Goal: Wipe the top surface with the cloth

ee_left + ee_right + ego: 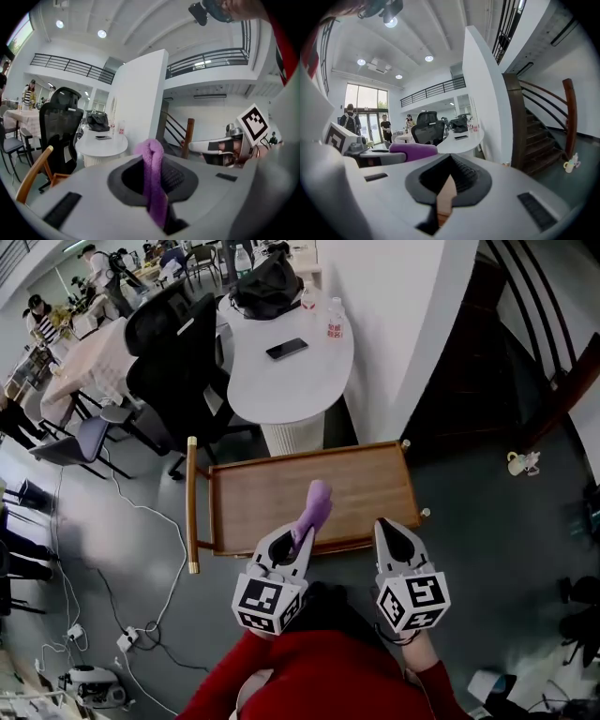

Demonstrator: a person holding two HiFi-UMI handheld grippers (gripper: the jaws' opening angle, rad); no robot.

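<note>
Purple fabric cloth [317, 502] was clamped in your left gripper [302, 538] over the wooden cart top [253, 498]. Your right gripper [389, 532], beside the cart's near edge, was closed and empty. This pose suited either the run-up to a wiping stroke or its end. Any stroke required the cloth pressed flat.

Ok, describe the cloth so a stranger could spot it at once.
Find the brown wooden tray-top cart before the white rounded table. At its near rail, the left tongs pinch a fuzzy purple cloth, jutting forward. The right tongs beside it hold nothing.

cloth [317, 502]: lower end hidden in left gripper [292, 538] | bottles [335, 320]: labels too small
</note>
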